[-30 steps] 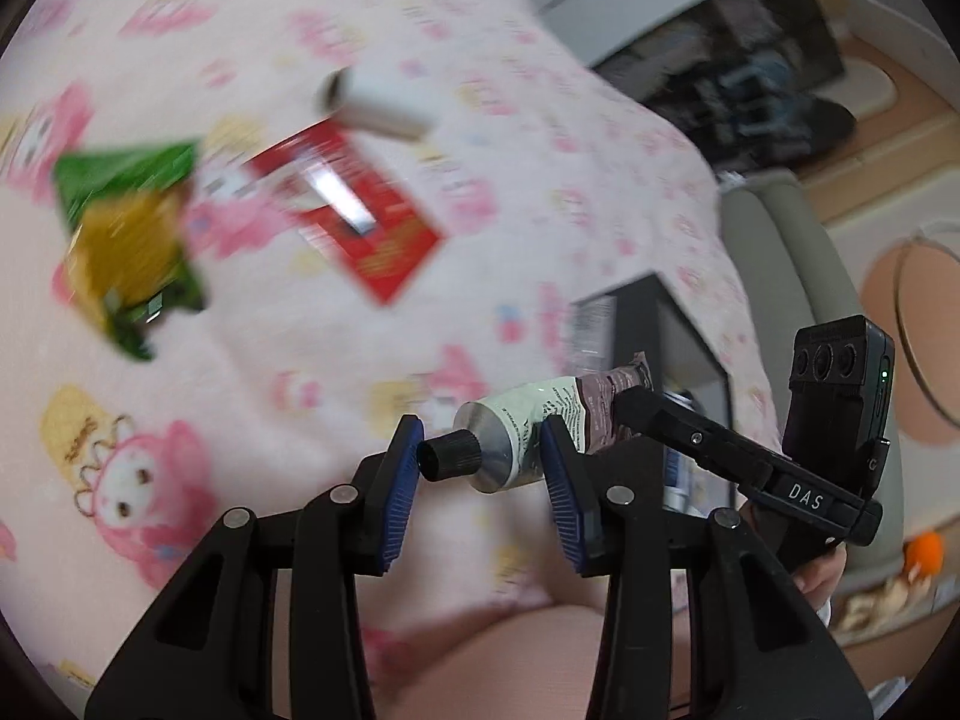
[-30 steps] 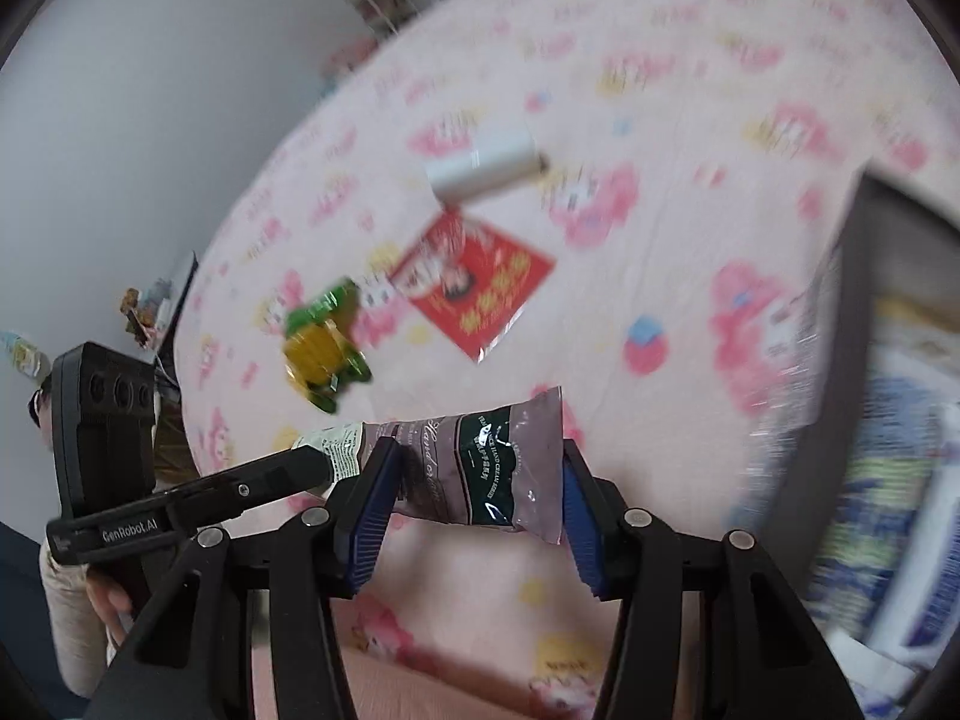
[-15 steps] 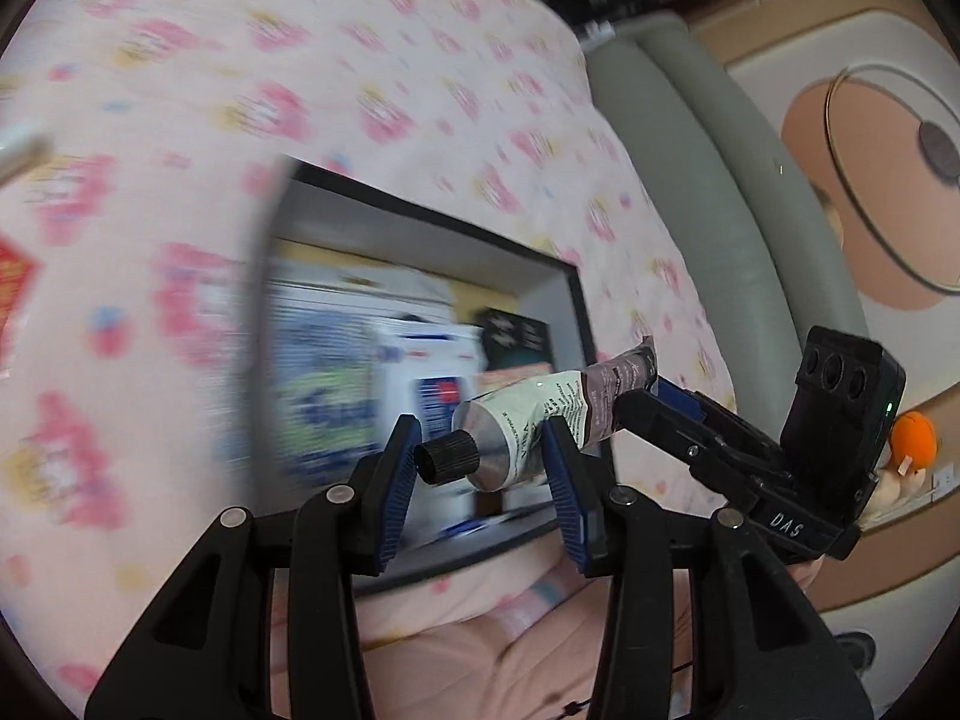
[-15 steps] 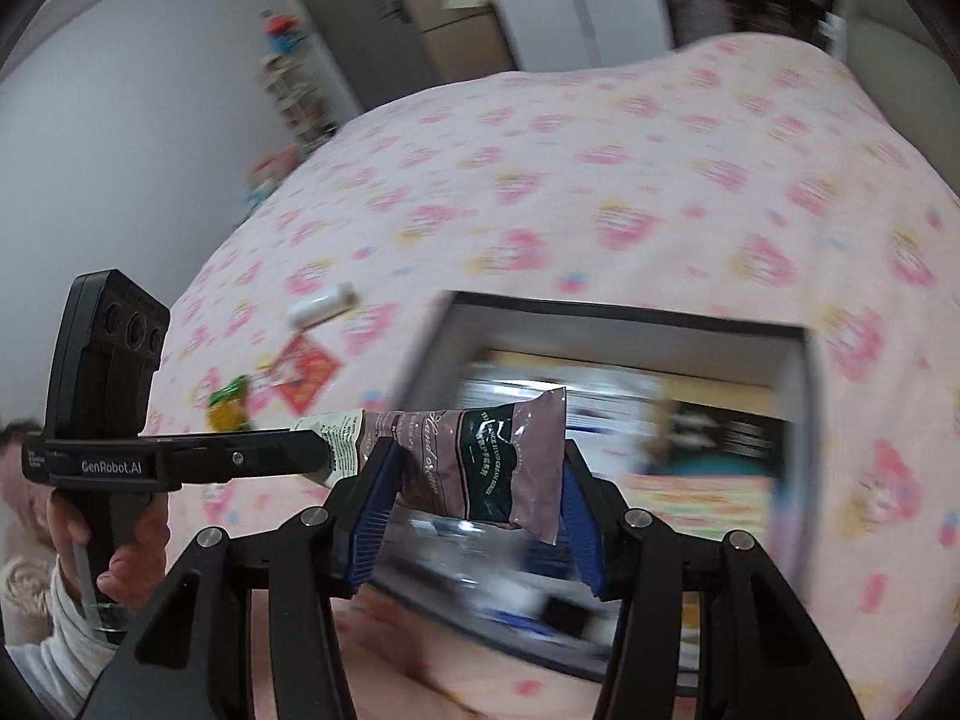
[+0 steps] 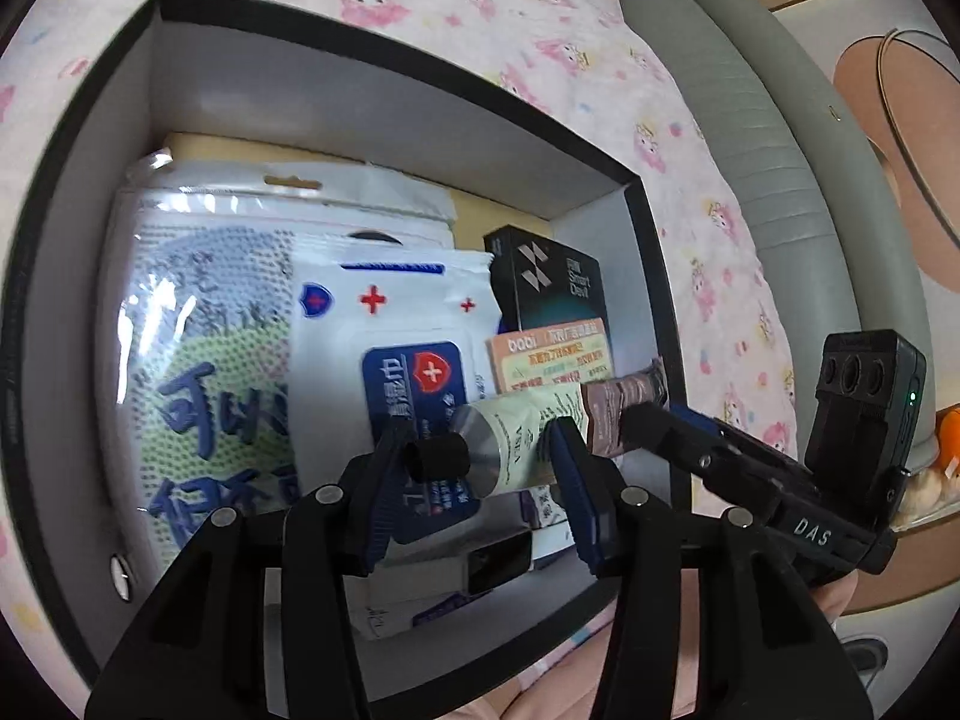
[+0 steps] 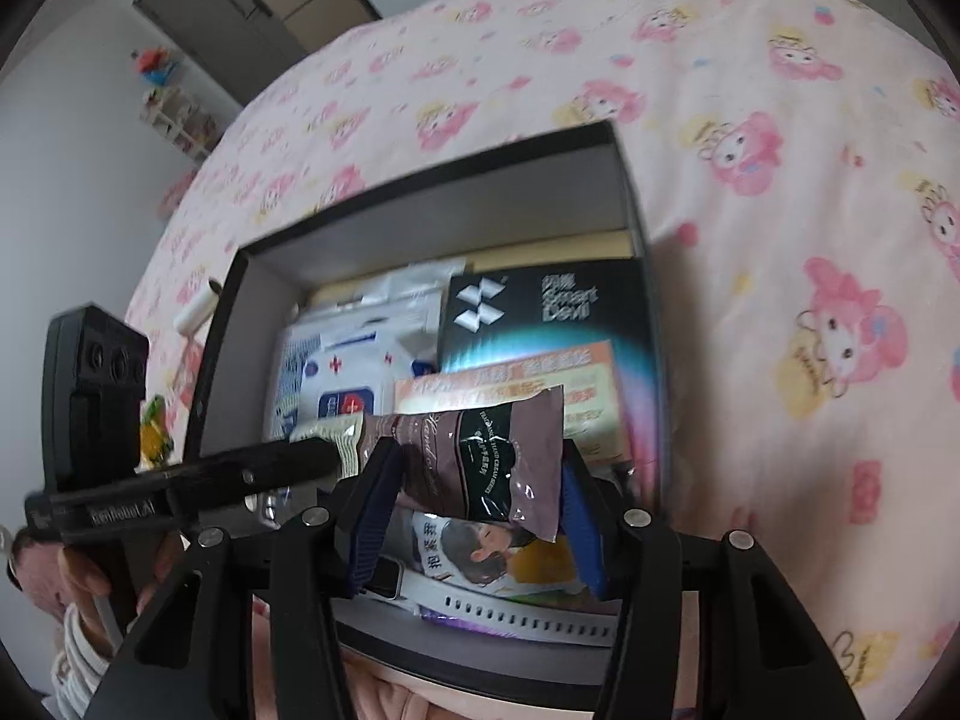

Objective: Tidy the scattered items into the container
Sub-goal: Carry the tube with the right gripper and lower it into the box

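Observation:
A hand cream tube (image 5: 528,438) with a black cap, pale body and brown crimped end (image 6: 480,456) hangs between both grippers over the open black box (image 5: 384,84). My left gripper (image 5: 480,468) is shut on its cap end. My right gripper (image 6: 474,498) is shut on its crimped end. The box (image 6: 420,210) holds wet wipes (image 5: 396,324), a large white pack (image 5: 204,336), a black carton (image 6: 540,312), an orange packet (image 5: 552,354) and a white watch strap (image 6: 498,606). The tube is above the contents, not touching them.
The box lies on a pink cartoon-print bedspread (image 6: 780,150). A white roll (image 6: 195,306) and a green-yellow snack packet (image 6: 155,426) lie on the bed left of the box. A grey padded bed edge (image 5: 780,150) runs along the right.
Both grippers have carried the tube from over the bedspread to above the box and closer down toward its contents. The grip on the tube is unchanged.

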### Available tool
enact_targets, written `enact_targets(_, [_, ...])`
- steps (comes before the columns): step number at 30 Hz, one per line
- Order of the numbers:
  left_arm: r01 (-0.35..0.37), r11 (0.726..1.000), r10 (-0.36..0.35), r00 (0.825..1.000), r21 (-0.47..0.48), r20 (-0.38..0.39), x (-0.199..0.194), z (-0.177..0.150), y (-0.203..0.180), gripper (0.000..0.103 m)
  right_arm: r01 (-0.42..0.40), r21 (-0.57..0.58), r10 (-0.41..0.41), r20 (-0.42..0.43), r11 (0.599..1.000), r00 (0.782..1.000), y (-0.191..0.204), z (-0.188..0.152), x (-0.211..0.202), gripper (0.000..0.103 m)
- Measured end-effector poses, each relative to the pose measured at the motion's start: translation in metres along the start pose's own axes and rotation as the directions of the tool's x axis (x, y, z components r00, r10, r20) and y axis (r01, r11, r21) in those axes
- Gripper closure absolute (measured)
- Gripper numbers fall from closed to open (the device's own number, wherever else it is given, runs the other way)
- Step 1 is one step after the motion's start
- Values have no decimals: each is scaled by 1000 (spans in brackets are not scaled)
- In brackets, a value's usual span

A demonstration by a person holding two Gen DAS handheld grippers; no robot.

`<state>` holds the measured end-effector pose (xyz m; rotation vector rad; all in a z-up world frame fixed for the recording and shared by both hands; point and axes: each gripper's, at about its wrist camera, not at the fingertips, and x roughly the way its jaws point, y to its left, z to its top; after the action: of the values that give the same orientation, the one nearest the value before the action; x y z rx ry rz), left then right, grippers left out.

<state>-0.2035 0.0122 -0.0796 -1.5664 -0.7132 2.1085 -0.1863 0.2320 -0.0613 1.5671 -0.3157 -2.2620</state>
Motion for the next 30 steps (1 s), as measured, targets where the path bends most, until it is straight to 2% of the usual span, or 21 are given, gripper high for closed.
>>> enact_targets(4, [-143,983,137,989,113,55,-2,-5,-19,57,43,-9,-43,15,999,999,3,-3,-3,56])
enact_targets(6, [-167,978,160,985,124,64,-1,-5,-19,57,80,-19,-80,31,997,996,3,-3,-5,56])
enact_targets(12, [-177,982,169,977,58,129,-15,-3,-8,57,135,-38,-131,103,990,986,7,-4,-14,56])
enact_targets(15, [-165,985,156,976,44,155,-21,-3,-5,57,158,-44,-153,105,986,983,6,-4,-11,56])
enact_targets(21, [-166,984,158,982,71,106,-4,-3,-10,57,181,-42,-178,69,983,982,2,-4,3,56])
enact_targets(24, [-168,983,162,983,79,85,1,-5,-13,57,186,-56,-181,80,981,980,5,-2,3,56])
enact_targets(30, [-161,985,153,982,67,110,-3,-7,-12,57,196,-85,-186,112,977,976,12,1,1,56])
